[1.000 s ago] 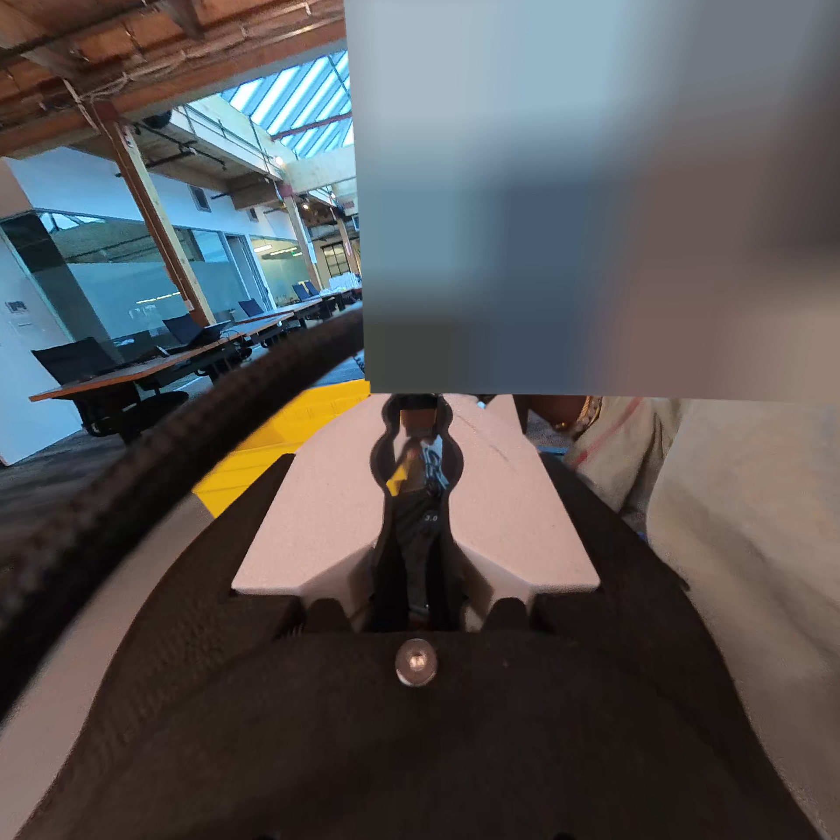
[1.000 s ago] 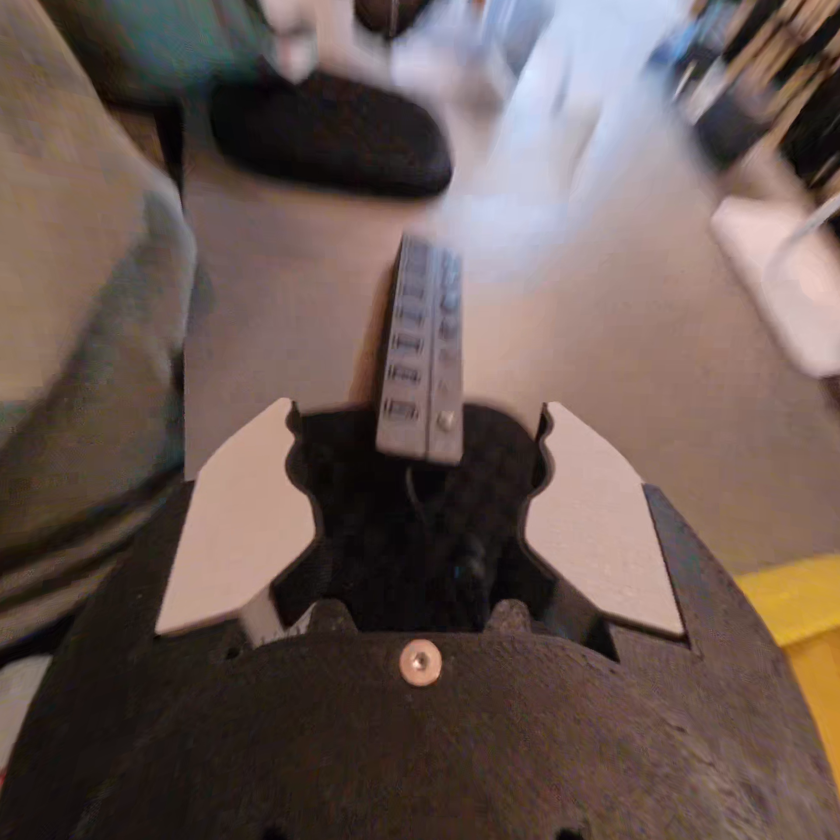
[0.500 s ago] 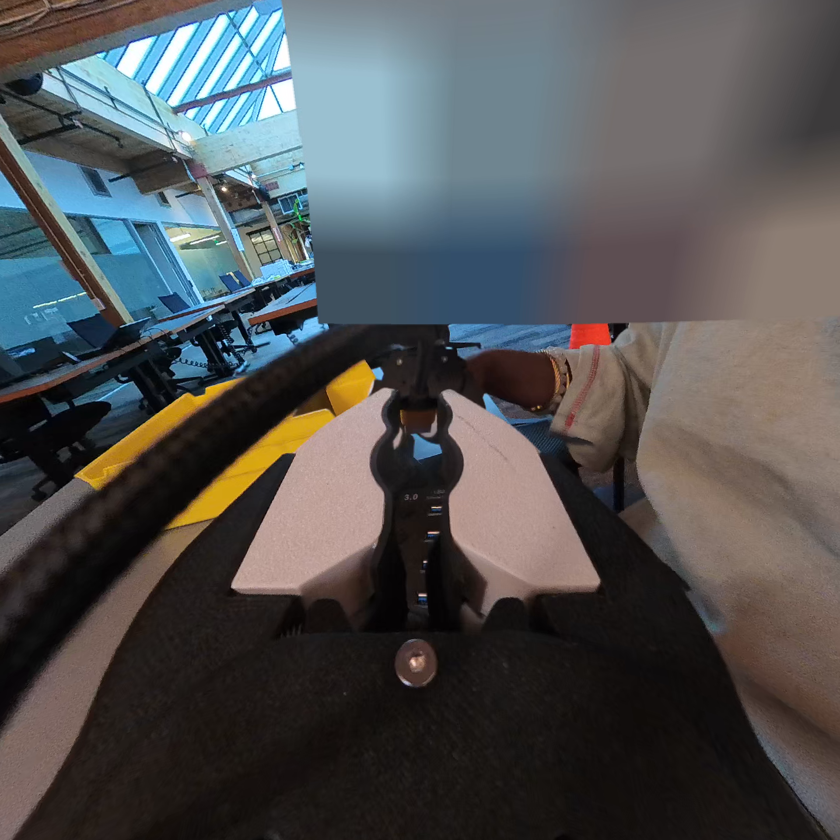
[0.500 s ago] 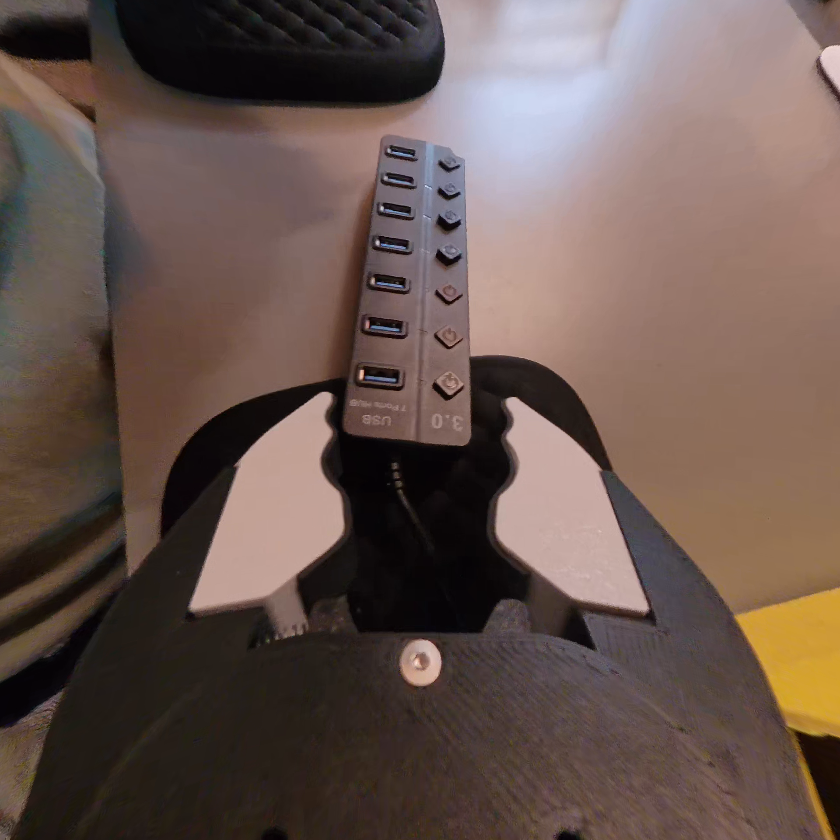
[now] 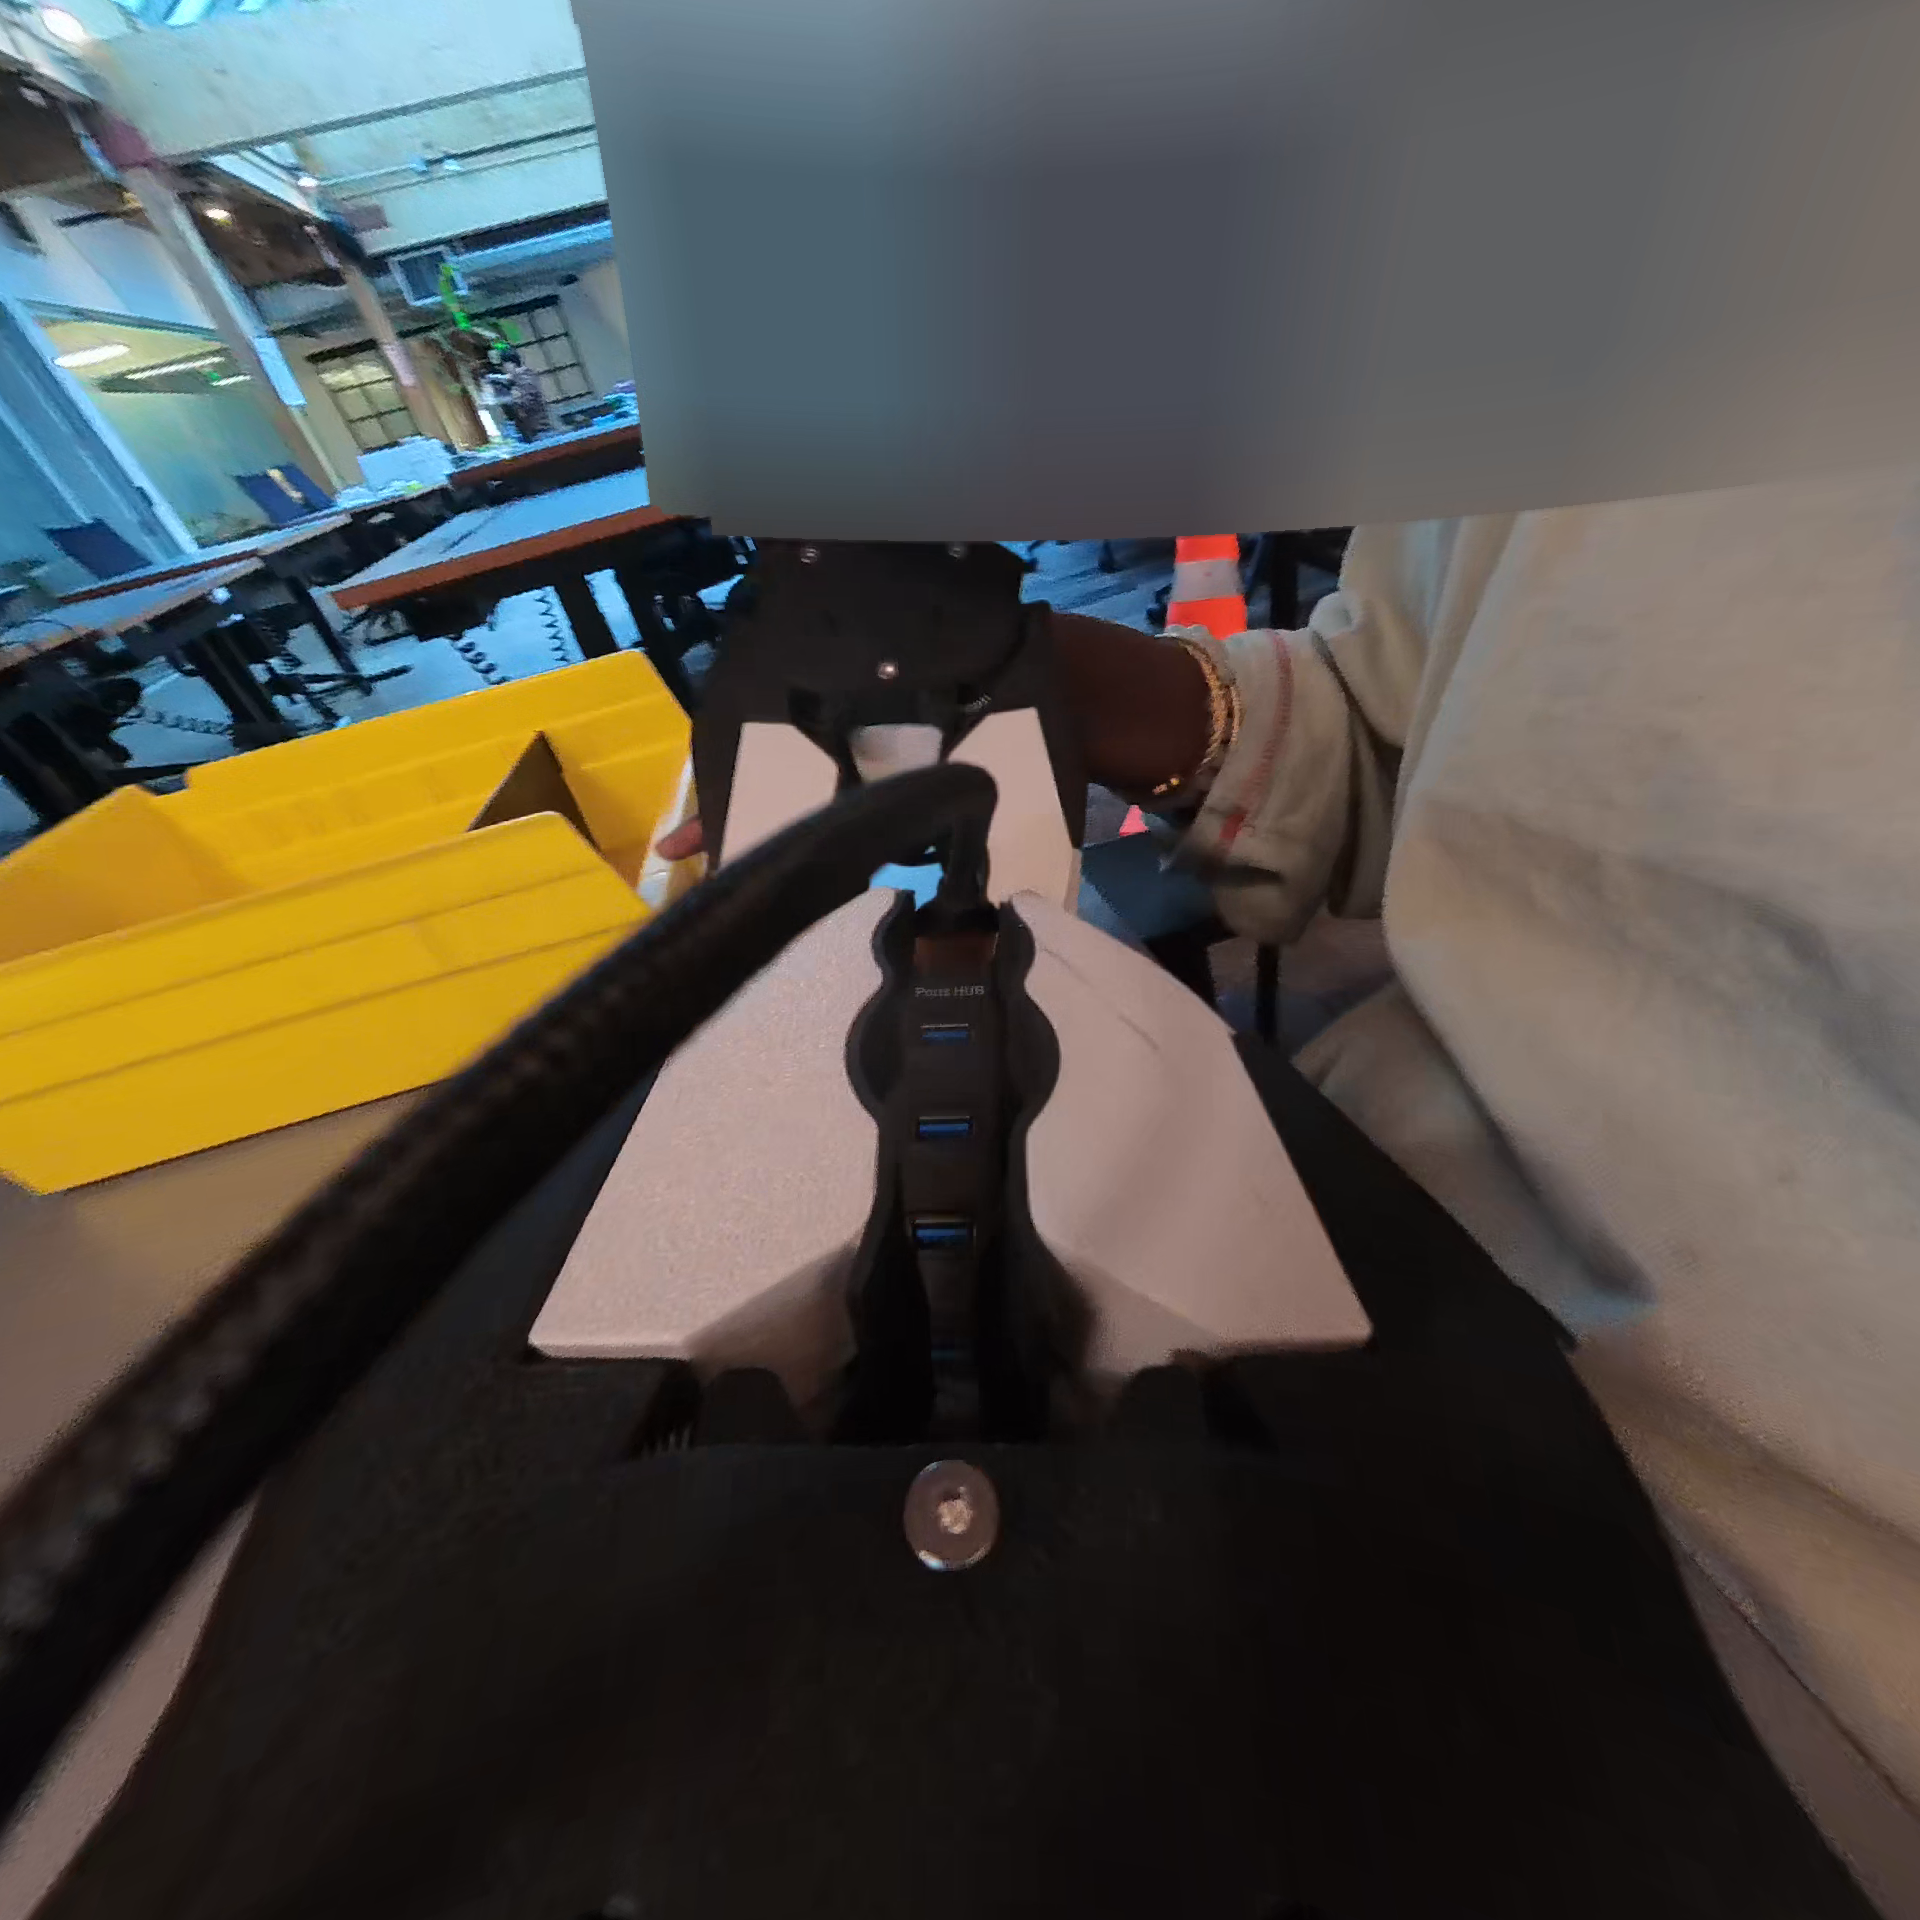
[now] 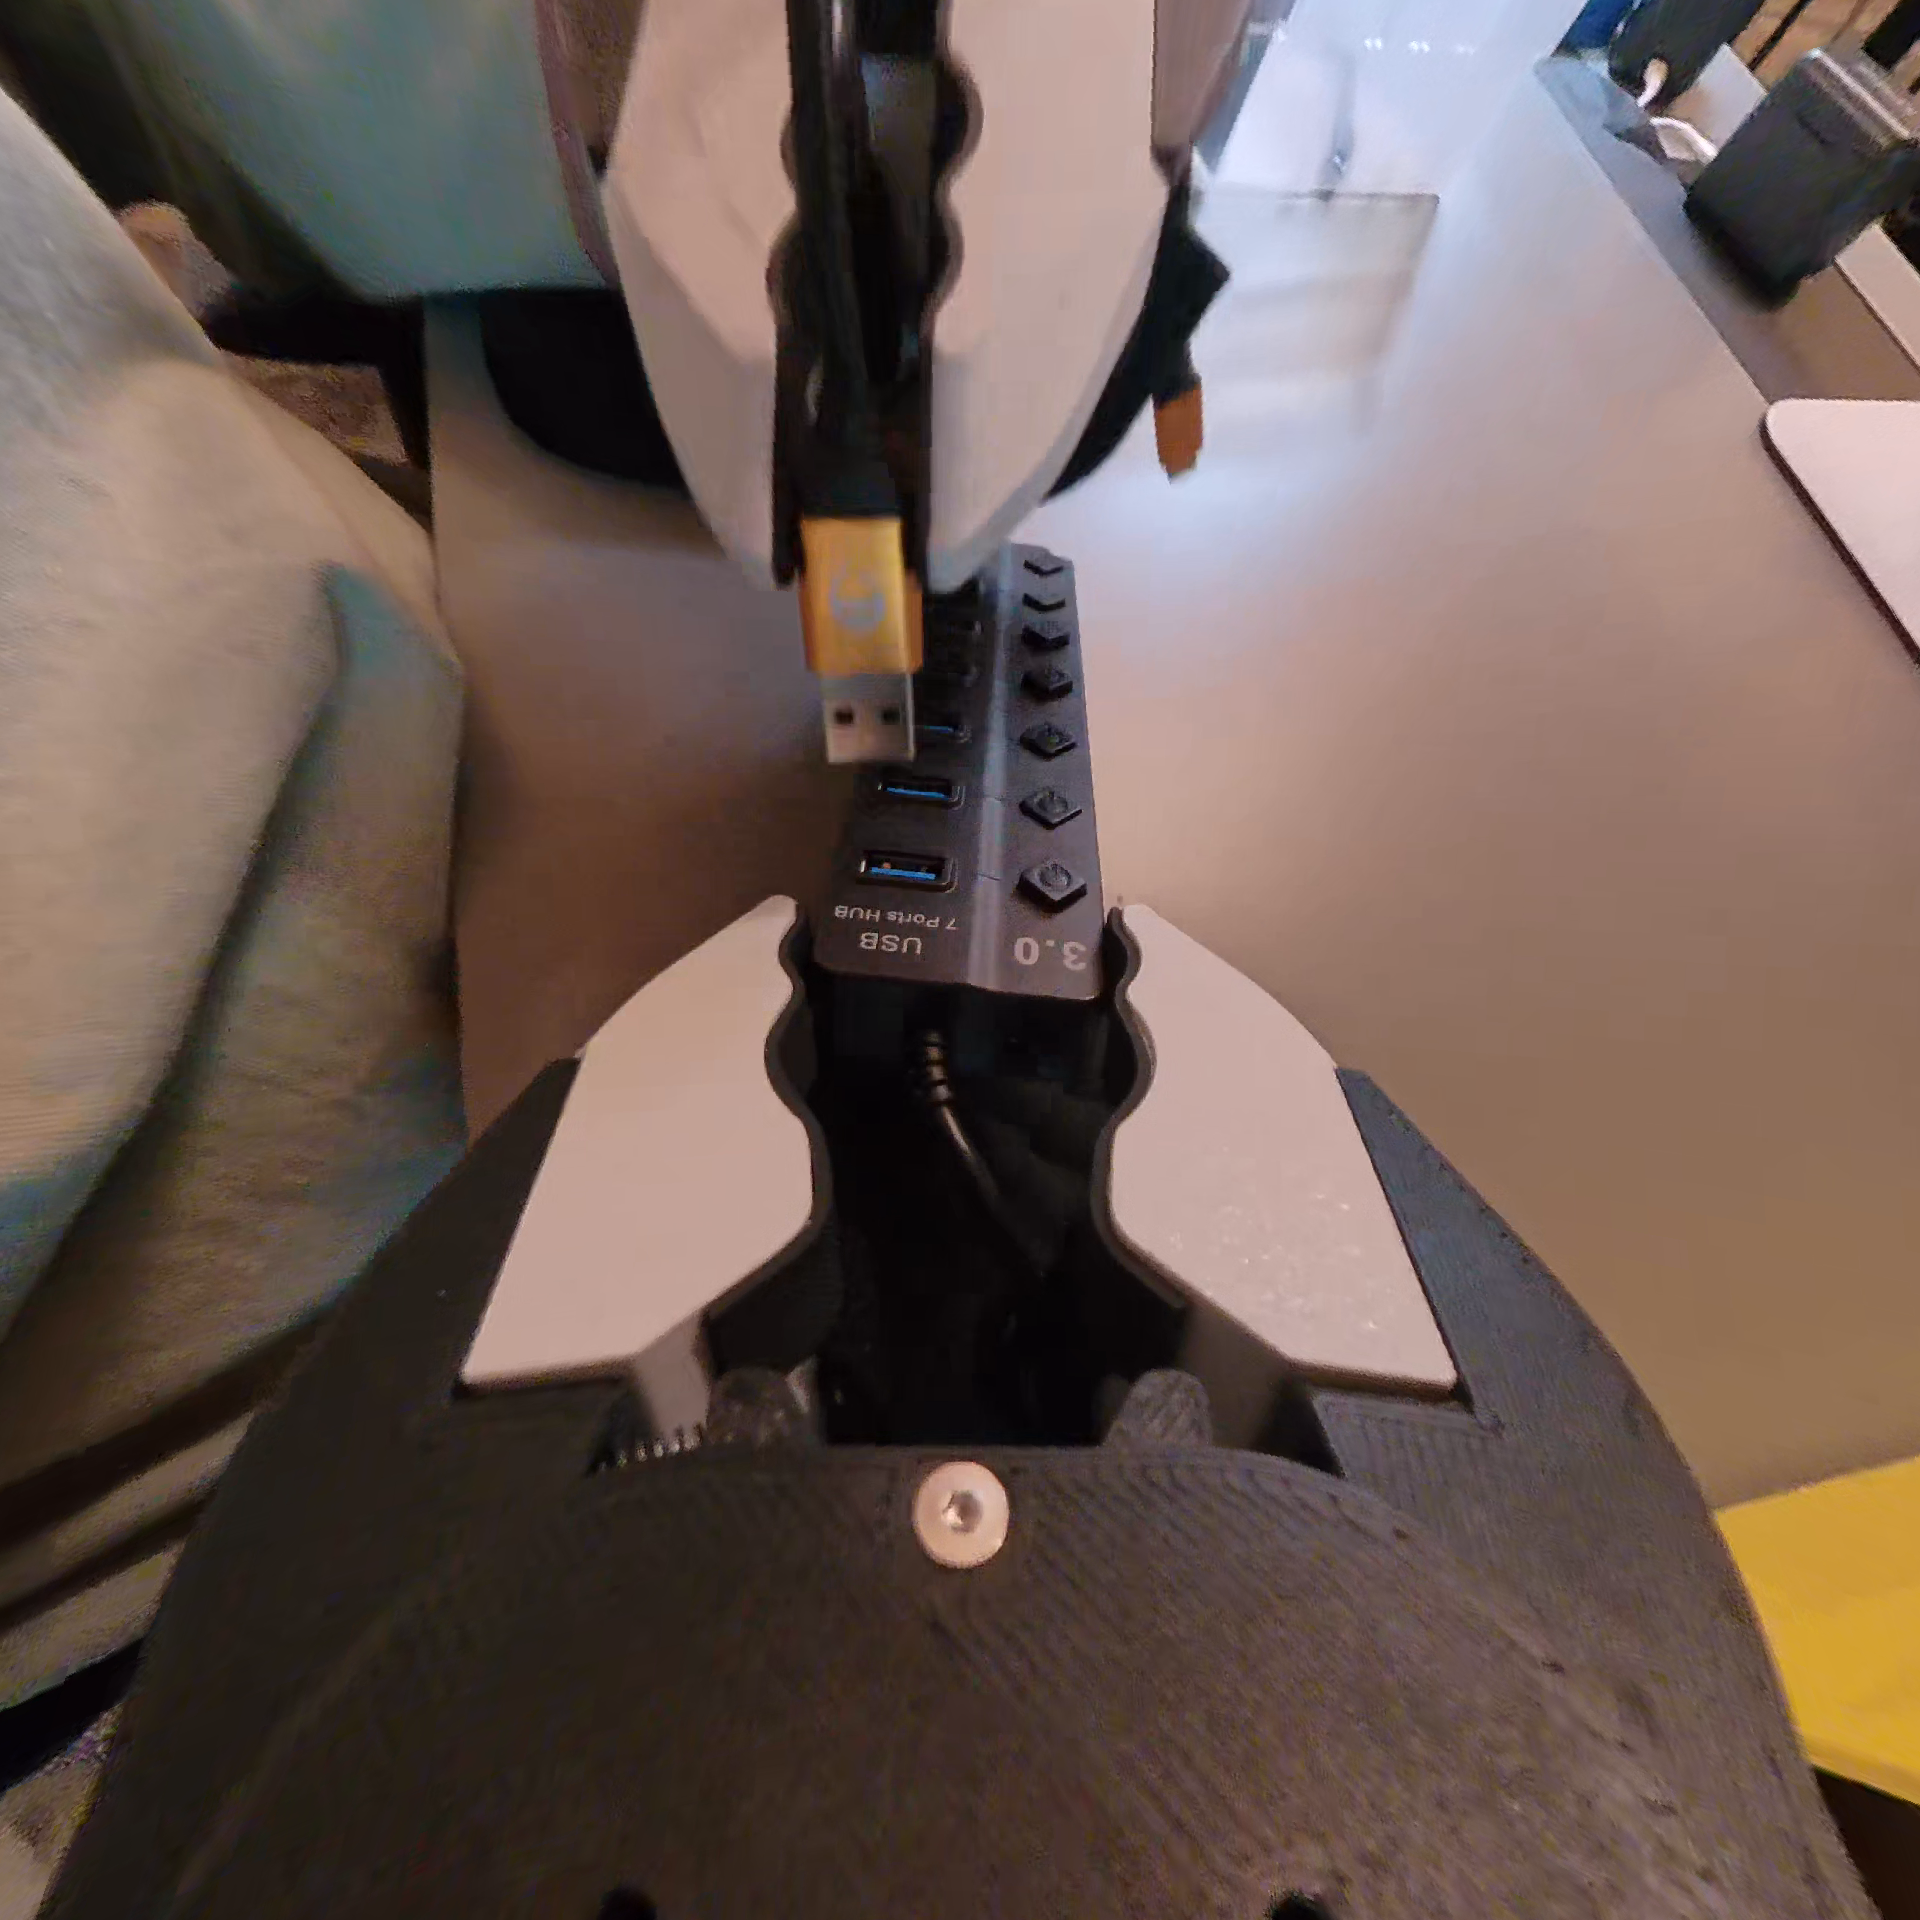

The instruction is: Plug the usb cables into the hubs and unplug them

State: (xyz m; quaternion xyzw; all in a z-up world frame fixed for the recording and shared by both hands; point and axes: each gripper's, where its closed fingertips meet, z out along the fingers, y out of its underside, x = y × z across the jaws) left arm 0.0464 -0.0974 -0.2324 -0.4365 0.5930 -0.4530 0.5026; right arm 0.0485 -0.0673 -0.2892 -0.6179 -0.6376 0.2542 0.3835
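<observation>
A black USB hub (image 6: 987, 831) with a row of blue ports and buttons lies on the grey table (image 6: 1455, 935). My right gripper (image 6: 954, 925) is shut on the hub's near end, one fingertip on each side. My left gripper (image 6: 852, 540) comes in from the top, shut on a black braided USB cable (image 5: 520, 1091). The cable's gold plug (image 6: 860, 623) sticks out of the jaws, its metal tip just above the hub's middle ports, not inserted. In the left wrist view the hub (image 5: 943, 1081) shows through the gap of my left gripper (image 5: 956, 904), with the right gripper (image 5: 899, 727) beyond.
Yellow bins (image 5: 312, 935) stand at the table's left in the left wrist view; a yellow corner (image 6: 1829, 1610) shows in the right wrist view. A person's pale sleeve and body (image 5: 1610, 1039) are close by. A black box (image 6: 1808, 197) and a white pad (image 6: 1860, 488) sit far right.
My left gripper has come down with the gold plug to just over the hub's ports. My right gripper has closed from wide open onto the hub's near end.
</observation>
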